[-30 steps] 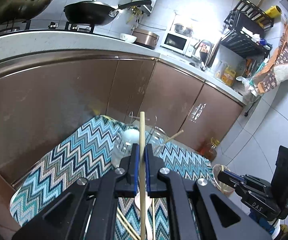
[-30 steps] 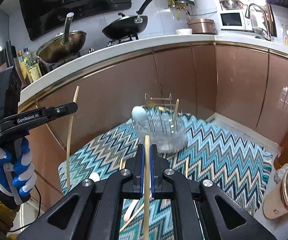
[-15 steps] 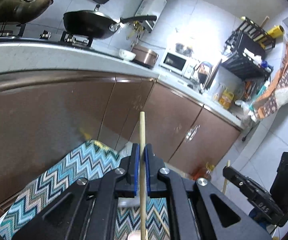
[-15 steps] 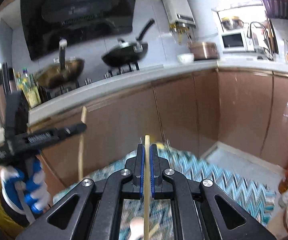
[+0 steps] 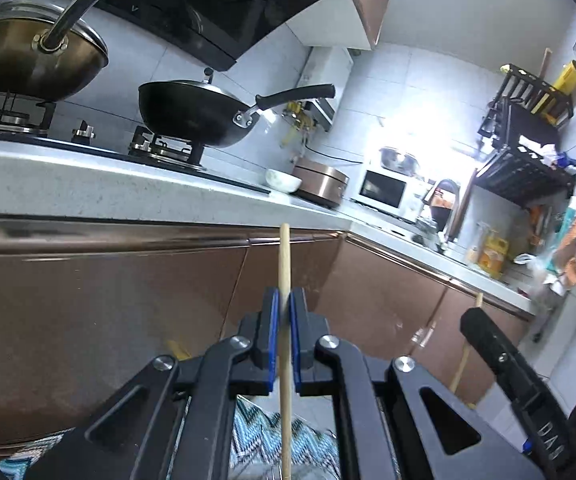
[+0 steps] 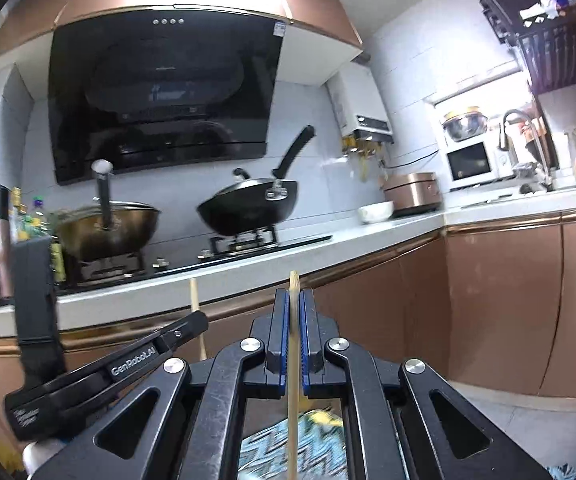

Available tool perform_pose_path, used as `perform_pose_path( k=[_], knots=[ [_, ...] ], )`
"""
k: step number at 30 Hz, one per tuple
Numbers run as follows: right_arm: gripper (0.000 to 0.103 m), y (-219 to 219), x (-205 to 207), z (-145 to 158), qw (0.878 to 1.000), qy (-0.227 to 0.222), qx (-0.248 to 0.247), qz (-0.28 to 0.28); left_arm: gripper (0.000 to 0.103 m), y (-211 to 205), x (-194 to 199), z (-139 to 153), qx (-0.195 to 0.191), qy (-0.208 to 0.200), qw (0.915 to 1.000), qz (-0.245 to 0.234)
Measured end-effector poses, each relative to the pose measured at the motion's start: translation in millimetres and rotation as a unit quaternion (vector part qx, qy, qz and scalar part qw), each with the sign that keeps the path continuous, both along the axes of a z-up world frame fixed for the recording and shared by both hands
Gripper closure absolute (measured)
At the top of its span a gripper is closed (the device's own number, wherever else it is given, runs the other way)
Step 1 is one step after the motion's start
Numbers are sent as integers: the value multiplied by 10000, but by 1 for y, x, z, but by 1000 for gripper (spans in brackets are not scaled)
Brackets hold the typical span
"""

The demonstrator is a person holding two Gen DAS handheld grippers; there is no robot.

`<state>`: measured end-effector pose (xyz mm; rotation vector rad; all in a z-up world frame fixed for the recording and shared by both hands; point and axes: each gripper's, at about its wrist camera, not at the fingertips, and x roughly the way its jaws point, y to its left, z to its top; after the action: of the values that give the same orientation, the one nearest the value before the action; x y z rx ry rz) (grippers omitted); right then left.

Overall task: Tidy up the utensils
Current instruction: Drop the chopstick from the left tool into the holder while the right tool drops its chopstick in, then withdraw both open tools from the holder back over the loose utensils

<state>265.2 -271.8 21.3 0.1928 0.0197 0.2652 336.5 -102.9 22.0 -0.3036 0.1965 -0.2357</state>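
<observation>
Two chopsticks, one in each of our grippers, stand upright before the copper-brown cabinet fronts (image 5: 88,320) of a small kitchen. Our left gripper (image 5: 284,332) is clenched on a wooden chopstick (image 5: 285,264), its blue pads (image 5: 273,336) pressed against both sides of the stick, whose top reaches just above the lower edge of the counter (image 5: 128,196). Our right gripper (image 6: 295,336) likewise clamps a second chopstick (image 6: 294,288), thin and pale, with the tip rising just past the fingertips.

Each gripper shows in the other's view: the left one enters the right wrist view from the lower left, carrying its stick; the right one appears at the lower right of the left wrist view, a sliver of its stick visible above and below the black finger.

On the hob at the back of the counter sit a brass-coloured wok (image 6: 108,228) and a black wok (image 6: 248,208), beneath a dark range hood (image 6: 160,96). Further along the counter stand a white bowl (image 6: 376,212), a copper rice cooker (image 6: 412,192) and a white microwave (image 6: 472,164). A zigzag-patterned cloth (image 6: 284,444) shows below the fingers, blurred.
</observation>
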Motion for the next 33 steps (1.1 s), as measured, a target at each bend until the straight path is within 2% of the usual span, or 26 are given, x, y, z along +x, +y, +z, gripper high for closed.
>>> perform_pose_path(
  k=[6,12,17,18,20,21,24,28,33],
  knots=[
    [98,4,24,-32,9989,-21,-232,-412,98,-18,12,-40,210,-87,9995,219],
    [98,7,25,-67,9970,185,-474,-591,98,-26,14,-70,185,-32,9995,264],
    [97,8,15,-82,9959,363,-581,-583,95,-28,4,-85,175,50,9997,181],
    [94,7,11,-82,9954,395,-646,-592,93,-28,1,-85,185,80,9997,144],
    [85,7,2,-81,9947,401,-736,-599,80,-26,-7,-84,172,132,9997,111],
    [83,6,-3,-78,9946,420,-754,-584,79,-24,-12,-81,144,167,9997,86],
    [82,5,-22,-70,9943,470,-777,-558,75,-15,-29,-70,165,231,9996,24],
    [81,2,-56,-55,9928,543,-917,-548,67,1,-66,-52,464,260,9986,-13],
    [80,-8,-99,-52,9878,1064,-1020,-499,66,35,-116,-34,605,522,9968,-2]
  ],
)
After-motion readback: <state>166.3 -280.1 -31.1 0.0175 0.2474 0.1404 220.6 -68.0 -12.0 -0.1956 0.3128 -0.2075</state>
